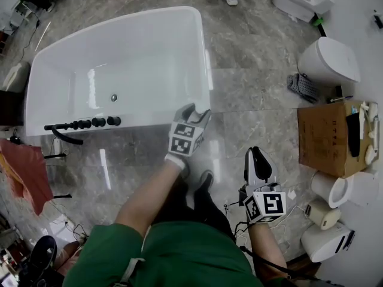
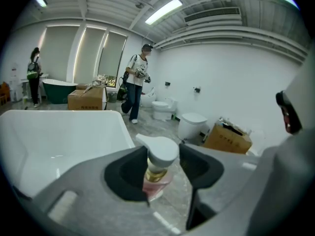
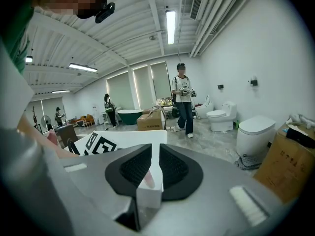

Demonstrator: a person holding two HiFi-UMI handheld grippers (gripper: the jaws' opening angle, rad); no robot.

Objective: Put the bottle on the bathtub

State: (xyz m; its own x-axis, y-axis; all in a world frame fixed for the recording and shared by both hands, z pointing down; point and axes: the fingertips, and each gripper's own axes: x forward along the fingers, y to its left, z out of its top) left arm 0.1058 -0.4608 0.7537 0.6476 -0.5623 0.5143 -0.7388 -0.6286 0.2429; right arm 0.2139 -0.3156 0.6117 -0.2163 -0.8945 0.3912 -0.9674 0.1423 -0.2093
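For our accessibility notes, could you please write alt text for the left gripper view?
The left gripper holds a pink pump bottle with a white cap and gold collar, the glossy white bathtub just beyond at left. Behind stand white toilets, brown cardboard boxes and a person.

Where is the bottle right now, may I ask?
In the left gripper view, the bottle is clamped in the left gripper, beside the bathtub.
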